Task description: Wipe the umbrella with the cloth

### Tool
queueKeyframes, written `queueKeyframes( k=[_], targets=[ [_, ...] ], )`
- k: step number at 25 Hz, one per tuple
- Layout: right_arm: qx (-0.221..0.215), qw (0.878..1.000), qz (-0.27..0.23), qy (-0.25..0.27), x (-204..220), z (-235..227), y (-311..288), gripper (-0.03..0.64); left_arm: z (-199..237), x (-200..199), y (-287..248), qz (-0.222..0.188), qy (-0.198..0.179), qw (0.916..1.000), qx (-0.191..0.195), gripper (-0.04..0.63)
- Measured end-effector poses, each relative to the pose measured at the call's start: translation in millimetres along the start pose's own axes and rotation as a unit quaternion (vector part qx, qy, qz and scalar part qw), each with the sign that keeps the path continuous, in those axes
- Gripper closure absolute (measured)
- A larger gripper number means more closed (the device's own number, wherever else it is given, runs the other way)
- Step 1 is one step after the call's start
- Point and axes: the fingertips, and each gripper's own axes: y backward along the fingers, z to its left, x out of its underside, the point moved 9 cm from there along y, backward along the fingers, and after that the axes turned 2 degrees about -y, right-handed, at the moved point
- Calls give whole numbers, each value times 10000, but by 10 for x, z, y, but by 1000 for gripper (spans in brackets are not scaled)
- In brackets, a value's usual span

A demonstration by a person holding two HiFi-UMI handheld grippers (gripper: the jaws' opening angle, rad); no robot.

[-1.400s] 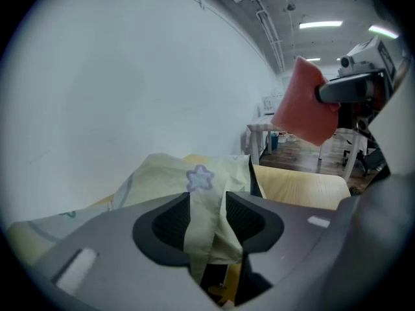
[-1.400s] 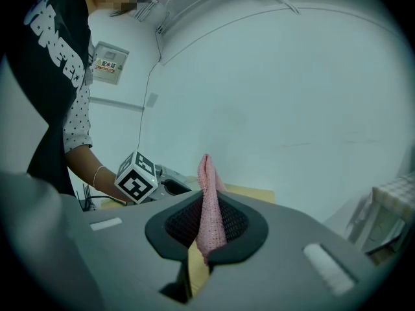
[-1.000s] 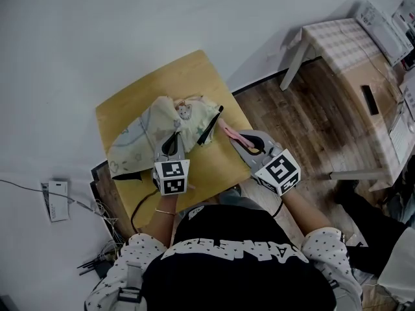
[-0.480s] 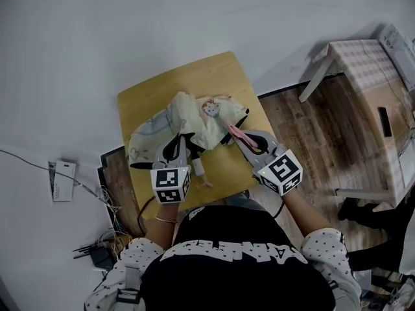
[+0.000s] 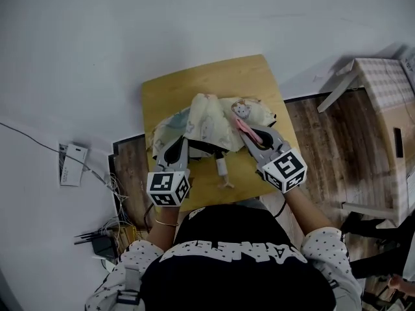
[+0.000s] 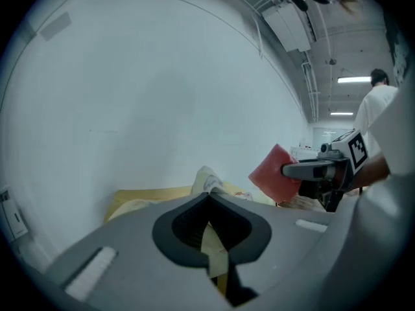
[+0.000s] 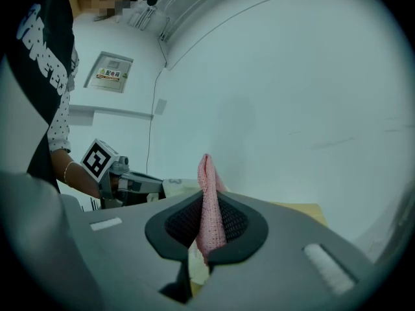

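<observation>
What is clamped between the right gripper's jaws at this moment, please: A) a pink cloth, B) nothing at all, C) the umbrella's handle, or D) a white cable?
A: the right gripper view shows the right gripper shut on a pink cloth that sticks out past its tips, while the left gripper pinches the pale umbrella fabric.

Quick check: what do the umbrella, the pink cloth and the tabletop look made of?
The umbrella: thin pale-yellow printed fabric, matte, crumpling in soft folds; likely synthetic. The cloth: pink textile with a fine knitted or woven grain, possibly microfibre. The table: light wood or wood-look laminate, smooth.
</observation>
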Motion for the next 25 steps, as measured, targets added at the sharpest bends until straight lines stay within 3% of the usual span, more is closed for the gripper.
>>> queueKeyframes(
  k=[7, 14, 18, 25],
  targets=[
    [-83, 9999, -58, 115, -142, 96, -491, 583, 321, 127, 159, 115, 99, 9998, 134, 594],
    [-45, 9984, -24, 565, -257, 198, -979, 583, 473, 188, 210, 158, 112, 9990, 396, 594],
    [-170, 9949, 97, 993, -288, 266, -1222, 583, 482, 213, 246, 154, 233, 9984, 499, 594],
    [-579, 9912, 532, 1067, -99, 403, -1532, 583, 510, 238, 317, 327, 337, 9968, 652, 594]
  ],
)
